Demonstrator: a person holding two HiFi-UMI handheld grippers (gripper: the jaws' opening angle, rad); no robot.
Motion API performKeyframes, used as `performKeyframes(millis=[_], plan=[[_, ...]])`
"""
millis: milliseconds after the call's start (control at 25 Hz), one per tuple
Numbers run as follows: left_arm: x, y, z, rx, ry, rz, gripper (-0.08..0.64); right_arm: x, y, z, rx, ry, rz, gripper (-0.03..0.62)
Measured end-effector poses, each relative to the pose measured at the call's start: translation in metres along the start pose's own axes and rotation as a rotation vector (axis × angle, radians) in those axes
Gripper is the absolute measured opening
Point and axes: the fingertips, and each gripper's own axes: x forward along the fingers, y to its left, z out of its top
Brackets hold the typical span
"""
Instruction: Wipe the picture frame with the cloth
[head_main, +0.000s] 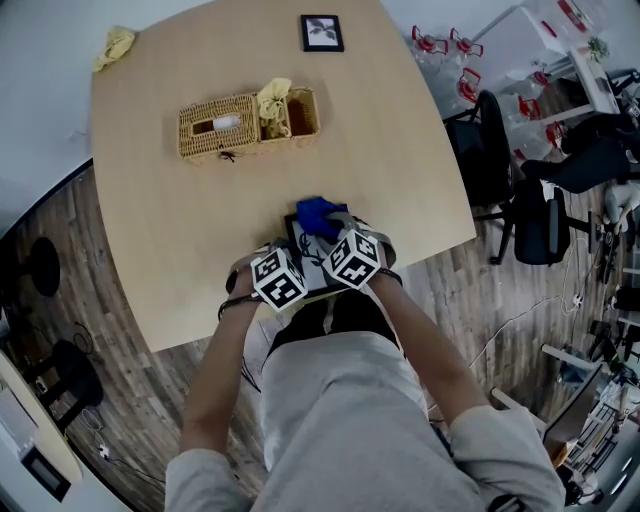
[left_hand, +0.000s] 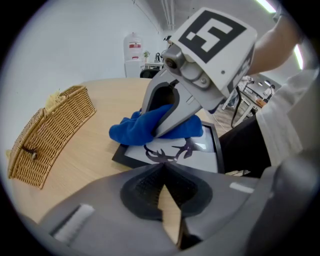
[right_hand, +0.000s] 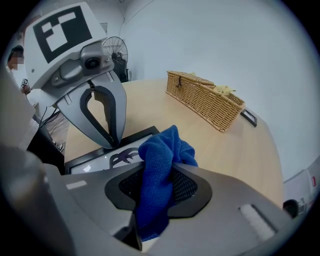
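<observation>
— What's on the list, biggest first?

— Item one: table (head_main: 400, 180), pale wood, rounded corners. Item two: basket (head_main: 210, 148), wicker, on the far half, left of centre; no part in this job. Item three: frame (left_hand: 197, 152), black, with a dark antler-like print under glass. It lies flat at the near edge, right in front of the person.

— And the tools?

— Item four: left gripper (left_hand: 163, 167), jaws brought together, nothing seen between them, tips at the frame's near left edge. Whether they touch it or hang just above, I can't tell. Item five: right gripper (right_hand: 159, 172), jaws clamped on the cloth (right_hand: 162, 150). The cloth is blue and bunched, and its loose end spills past the tips onto the far part of the frame.

— Step in hand?

— Wiping, I'd judge. The cloth is on the glass, and most of the pane nearer the person is uncovered.

— How to do it well?

— My reckoning:
- Rest the left tips lightly on the rim so the frame doesn't slide on the smooth wood.
- Draw the cloth far to near in flat, overlapping passes, wad leading, so only fabric meets the glass and never a bare jaw tip.
- Then go round the four black rails.
- Use light pressure, because the frame sits close to the table's edge and a shove toward the person could push it off.
</observation>
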Motion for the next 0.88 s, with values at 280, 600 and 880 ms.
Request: performKeyframes(millis=[280, 600, 880], plan=[[-0.001, 0.001, -0.001, -0.006, -0.011, 0.005, 0.052, 0.003, -0.016, 0.013, -0.036, -0.010, -0.092, 0.104], [-0.001, 0.000, 0.000, -0.015, -0.019, 0.005, 0.053, 0.006, -0.022, 0.021, 0.016, -0.027, -0.073, 0.104], [-0.001, 0.002, 0.000, -0.026, -0.023, 0.001, 0.052, 0.011, -0.023, 0.039, 0.090, -0.076, -0.057, 0.104]])
